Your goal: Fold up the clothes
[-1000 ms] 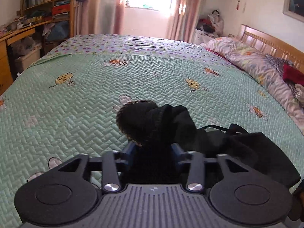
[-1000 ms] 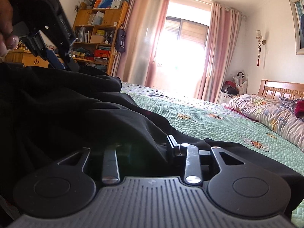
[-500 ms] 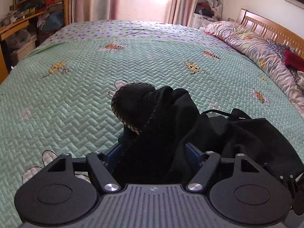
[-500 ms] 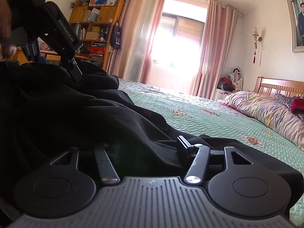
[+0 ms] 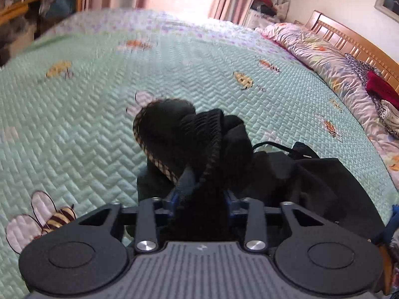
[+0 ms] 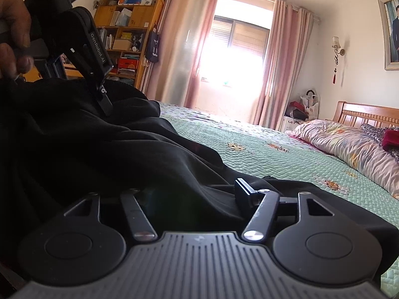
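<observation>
Left wrist view shows the left gripper (image 5: 200, 196) pinched tight on a ribbed edge of the black garment (image 5: 311, 182), which lies bunched on the green quilt (image 5: 87, 124). The right gripper (image 6: 197, 199) sits spread apart with cloth draped between its fingers. Folding has barely begun, judging by the heap: spreading and every fold remain. "GenRobot.AI" reads on the left gripper's side.

Glaring window (image 6: 234, 47) backlight (overexposed), left view's far edges motion-blurred.
</observation>
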A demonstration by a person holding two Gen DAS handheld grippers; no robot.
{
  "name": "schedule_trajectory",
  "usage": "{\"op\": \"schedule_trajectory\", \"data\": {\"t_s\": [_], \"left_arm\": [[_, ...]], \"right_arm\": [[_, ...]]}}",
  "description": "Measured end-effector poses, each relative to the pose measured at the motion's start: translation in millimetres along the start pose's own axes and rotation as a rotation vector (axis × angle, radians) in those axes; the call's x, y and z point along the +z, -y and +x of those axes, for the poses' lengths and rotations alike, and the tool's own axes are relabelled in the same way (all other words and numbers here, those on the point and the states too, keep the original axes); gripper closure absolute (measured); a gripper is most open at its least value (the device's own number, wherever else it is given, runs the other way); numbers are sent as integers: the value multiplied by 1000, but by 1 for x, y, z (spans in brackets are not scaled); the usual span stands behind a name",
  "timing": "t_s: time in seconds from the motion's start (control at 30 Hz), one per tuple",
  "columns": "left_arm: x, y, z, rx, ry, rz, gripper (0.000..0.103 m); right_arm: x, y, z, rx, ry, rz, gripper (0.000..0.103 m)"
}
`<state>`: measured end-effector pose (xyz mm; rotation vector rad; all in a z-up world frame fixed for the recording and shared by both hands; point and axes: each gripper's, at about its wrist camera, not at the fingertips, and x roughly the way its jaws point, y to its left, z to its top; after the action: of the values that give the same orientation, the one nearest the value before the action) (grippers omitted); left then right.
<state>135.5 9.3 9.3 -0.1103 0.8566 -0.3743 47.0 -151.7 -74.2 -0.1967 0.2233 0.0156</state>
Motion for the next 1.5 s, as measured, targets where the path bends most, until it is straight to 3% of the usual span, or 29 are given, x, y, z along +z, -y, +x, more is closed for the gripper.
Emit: {"op": "schedule_trajectory", "data": {"t_s": [0.2, 0.23, 0.27, 0.33, 0.47, 0.5, 0.6, 0.7, 0.83, 0.87, 0.93, 0.97, 1.0, 1.03, 1.07, 1.17, 1.23, 1.27, 1.37, 1.5], "left_arm": [[-1, -7, -49, -29, 162, -62, 84], [-1, -11, -58, -37, 191, -80, 85], [-1, -15, -70, -48, 224, -99, 85], [-4, -25, -94, -71, 295, -133, 86], [-15, -47, -150, -76, 454, -191, 90], [-17, -56, -163, -65, 491, -220, 98], [-22, -83, -193, -44, 555, -277, 96], [-35, -95, -190, -7, 517, -279, 103], [-63, -93, -162, -79, 402, -282, 98], [-70, -90, -154, -88, 366, -275, 92], [-82, -83, -143, -94, 316, -257, 79], [-89, -82, -141, -94, 301, -247, 62], [-95, -82, -141, -93, 288, -238, 45], [-102, -82, -140, -92, 275, -228, 38], [-109, -82, -139, -91, 262, -219, 27], [-127, -92, -148, -79, 247, -203, 22], [-138, -102, -155, -79, 233, -219, 16], [-144, -106, -157, -81, 216, -224, 15], [-163, -112, -150, -76, 142, -228, 15], [-185, -117, -125, -136, 45, -300, 15]], "right_arm": [[0, -1, 2, 8, 11, -5, 42], [2, 1, 1, 30, 9, 5, 63], [3, 2, 0, 46, 9, 13, 75], [6, 2, -5, 51, 22, 16, 88], [25, 14, -28, 19, 88, 67, 90], [32, 20, -36, -2, 112, 89, 90], [60, 56, -63, -111, 194, 190, 90], [81, 95, -72, -190, 218, 248, 90], [68, 112, -49, -213, 24, 257, 79], [61, 113, -47, -193, -28, 292, 79], [46, 102, -56, -176, -44, 325, 73], [40, 95, -61, -169, -44, 311, 68], [36, 88, -65, -161, -49, 287, 56], [33, 83, -70, -155, -51, 266, 44], [31, 77, -78, -149, -48, 250, 41], [29, 62, -113, -95, -3, 213, 34], [28, 56, -135, -27, 16, 205, 17], [27, 52, -140, 33, -2, 210, 14], [19, 41, -132, 188, -110, 249, 13], [21, 32, -114, 200, -171, 322, 13]]}}
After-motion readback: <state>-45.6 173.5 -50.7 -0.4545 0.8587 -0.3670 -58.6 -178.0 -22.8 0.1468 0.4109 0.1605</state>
